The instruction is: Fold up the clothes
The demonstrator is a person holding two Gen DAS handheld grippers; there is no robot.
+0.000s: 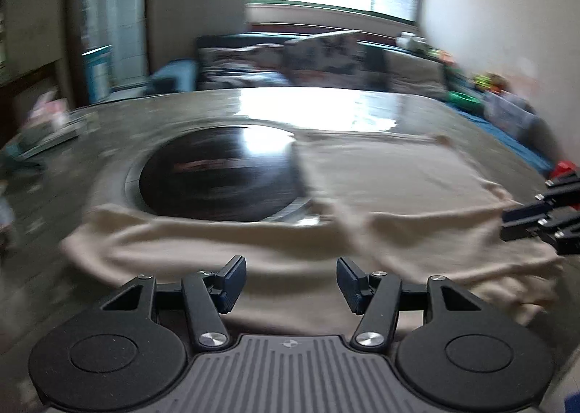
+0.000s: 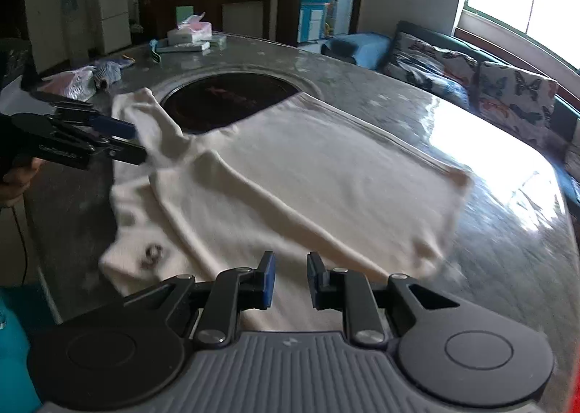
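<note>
A cream garment (image 2: pixel 297 173) lies spread on the grey stone table (image 2: pixel 398 94), one sleeve lapping over the dark round inset (image 2: pixel 224 101). It also shows in the left wrist view (image 1: pixel 380 188), blurred. My left gripper (image 1: pixel 291 280) is open, low over the garment's near edge; in the right wrist view (image 2: pixel 127 141) it sits at the sleeve, jaws apart, nothing held. My right gripper (image 2: pixel 291 277) is open over the garment's near hem, jaws apart and empty; it shows at the right edge of the left wrist view (image 1: pixel 525 221).
A tissue box (image 2: pixel 190 32) and flat boxes stand at the table's far end, crumpled clothes (image 2: pixel 87 79) at the far left. A sofa with butterfly cushions (image 2: pixel 507 86) runs along the right under a bright window. The dark inset (image 1: pixel 217 173) is shiny.
</note>
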